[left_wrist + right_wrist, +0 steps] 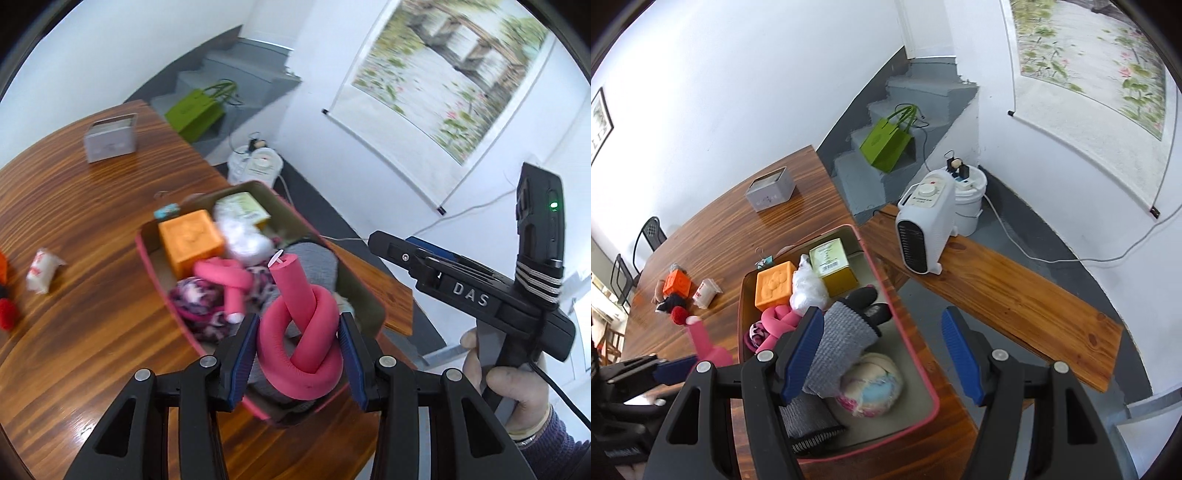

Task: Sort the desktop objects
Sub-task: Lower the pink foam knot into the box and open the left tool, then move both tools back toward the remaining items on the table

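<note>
- Loose things lie toward the tabletop's left edge: a small white packet [706, 292], an orange cube [677, 283] and a red pompom toy [679, 314], all outside the bin. A grey tin [770, 188] stands well apart near the far edge.
- Left tongs [300, 345] are clamped on a knotted pink foam roller [300, 332], held above the near end of the pink-rimmed bin [925, 373]. Judged risk: the foam is springy and gripped only across the knot, so it could squirm out, or bounce off the heap below and over the rim on release.
- Bin holds an orange block [775, 290], a second pink roller [777, 318], a grey glove [846, 338], a green box [834, 267] and a pastel ball [871, 384]; crowding leaves little flat landing room.
- Right tongs [882, 356] are spread wide, holding nothing, over the bin's right rim, which sits at the tabletop's right edge. A nudge there could push the bin off.
</note>
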The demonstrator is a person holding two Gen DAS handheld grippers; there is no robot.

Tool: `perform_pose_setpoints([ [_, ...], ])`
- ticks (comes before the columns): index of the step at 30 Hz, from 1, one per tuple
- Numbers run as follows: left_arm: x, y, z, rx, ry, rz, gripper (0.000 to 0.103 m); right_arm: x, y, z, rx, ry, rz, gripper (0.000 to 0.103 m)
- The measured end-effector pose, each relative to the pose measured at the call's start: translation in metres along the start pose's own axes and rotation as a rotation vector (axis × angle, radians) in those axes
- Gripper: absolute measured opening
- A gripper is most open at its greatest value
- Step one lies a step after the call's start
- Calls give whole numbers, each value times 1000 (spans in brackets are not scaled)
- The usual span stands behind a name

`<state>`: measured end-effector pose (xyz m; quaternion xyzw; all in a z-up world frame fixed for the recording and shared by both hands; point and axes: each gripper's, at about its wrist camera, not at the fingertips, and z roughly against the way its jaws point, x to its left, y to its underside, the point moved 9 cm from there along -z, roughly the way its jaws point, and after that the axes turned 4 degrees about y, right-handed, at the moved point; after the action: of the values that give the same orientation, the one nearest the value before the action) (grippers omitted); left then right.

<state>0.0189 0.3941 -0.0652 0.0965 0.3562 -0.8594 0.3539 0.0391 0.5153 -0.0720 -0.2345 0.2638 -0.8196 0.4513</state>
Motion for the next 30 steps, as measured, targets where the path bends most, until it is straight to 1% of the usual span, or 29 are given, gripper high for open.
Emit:
perform_pose_setpoints([
  [2,-2,-2,-11,4,2,-5,45,-4,2,4,-2,4,-11,70],
  [4,2,-1,-20,19,-13,8,46,-9,5,4,4,10,-21,70],
  [7,9,2,-24,30,-2,49,46,-13,10,5,12,17,-29,70],
  [14,31,9,-7,9,-49,91,46,-6,17,5,27,0,-19,70],
  [24,63,18,25,-29,-99,160,46,43,28,-1,63,-86,79,70],
  [27,71,21,35,-44,-112,175,46,61,39,2,91,-121,137,70],
  [30,78,24,44,-59,-119,194,46,81,58,6,117,-134,241,70],
])
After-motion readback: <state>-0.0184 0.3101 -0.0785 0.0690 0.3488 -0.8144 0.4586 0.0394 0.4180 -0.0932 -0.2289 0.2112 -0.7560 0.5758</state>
